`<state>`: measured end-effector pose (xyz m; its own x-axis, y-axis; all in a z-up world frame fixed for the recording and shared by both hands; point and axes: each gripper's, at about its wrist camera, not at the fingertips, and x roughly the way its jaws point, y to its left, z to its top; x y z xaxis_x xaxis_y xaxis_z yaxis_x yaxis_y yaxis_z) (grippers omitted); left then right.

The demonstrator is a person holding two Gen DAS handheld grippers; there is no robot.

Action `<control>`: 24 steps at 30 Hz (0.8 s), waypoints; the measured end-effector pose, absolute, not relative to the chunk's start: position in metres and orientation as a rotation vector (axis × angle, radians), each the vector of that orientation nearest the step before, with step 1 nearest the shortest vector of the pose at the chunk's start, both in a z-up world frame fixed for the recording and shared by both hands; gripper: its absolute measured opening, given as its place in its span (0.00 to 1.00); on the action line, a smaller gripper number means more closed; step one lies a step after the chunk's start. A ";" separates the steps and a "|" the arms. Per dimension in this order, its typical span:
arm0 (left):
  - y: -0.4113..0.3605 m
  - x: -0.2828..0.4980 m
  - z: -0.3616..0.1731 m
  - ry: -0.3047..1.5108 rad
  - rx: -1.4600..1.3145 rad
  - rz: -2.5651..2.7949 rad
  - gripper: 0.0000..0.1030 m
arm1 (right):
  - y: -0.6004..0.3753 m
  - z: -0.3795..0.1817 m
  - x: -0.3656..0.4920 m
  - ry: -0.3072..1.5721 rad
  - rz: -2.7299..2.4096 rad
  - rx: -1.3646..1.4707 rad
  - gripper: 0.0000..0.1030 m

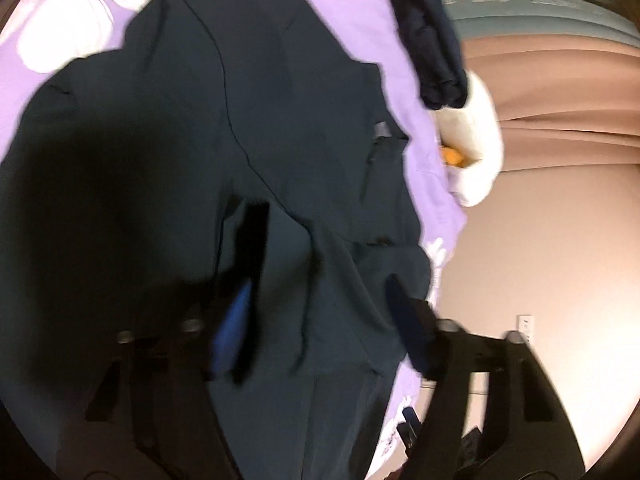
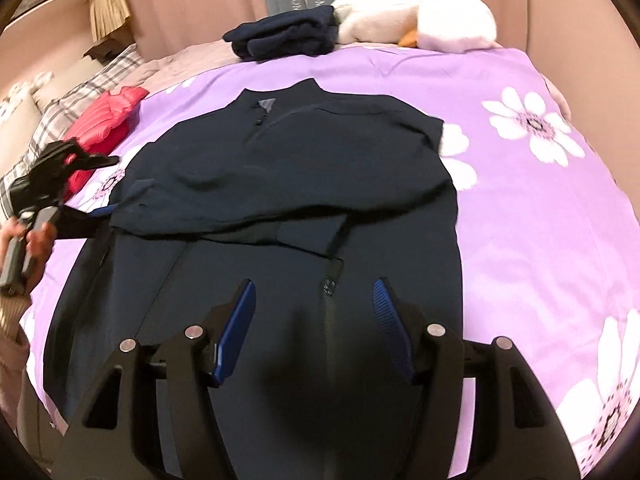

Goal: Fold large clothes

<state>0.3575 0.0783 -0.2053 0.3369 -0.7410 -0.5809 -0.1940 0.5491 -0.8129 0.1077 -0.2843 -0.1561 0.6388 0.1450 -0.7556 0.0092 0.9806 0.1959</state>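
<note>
Purple flowered bedspread (image 2: 520, 208) covers the bed. We find the dark jacket (image 2: 304, 184) spread flat ahead of and beneath the right tool (image 2: 316, 320), whose jaws stand apart, gripping nothing. Left tool (image 1: 320, 300) straddles jacket fabric; we cannot tell whether it grips.

Bed with lilac flowered cover (image 2: 532, 216); pinkish curtains (image 2: 192, 4) beyond the fingers; plaid pillow (image 2: 52, 120) to their left.

Dark navy jacket (image 2: 280, 184) on lilac bedspread (image 2: 520, 208) with white flowers; red garment (image 2: 104, 120)
</note>
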 end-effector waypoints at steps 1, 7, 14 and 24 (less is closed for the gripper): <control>0.074 0.363 -0.207 1.225 -0.953 -0.433 0.27 | -0.287 -0.159 0.108 0.880 0.077 0.192 0.60; 0.044 0.407 -0.139 1.040 -0.704 -0.383 0.02 | -0.297 -0.168 0.115 0.888 0.041 0.224 0.60; 0.050 0.402 -0.107 0.897 -0.564 -0.542 0.02 | -0.302 -0.175 0.125 0.894 0.022 0.278 0.60; 0.128 0.344 -0.199 1.131 -0.597 -0.436 0.65 | -0.338 -0.169 0.157 0.902 0.031 0.416 0.60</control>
<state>0.3444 0.1282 -0.1991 0.3703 -0.6045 -0.7053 0.0256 0.7657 -0.6427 0.1572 -0.3380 -0.1686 0.6255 0.1988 -0.7545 0.1463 0.9199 0.3637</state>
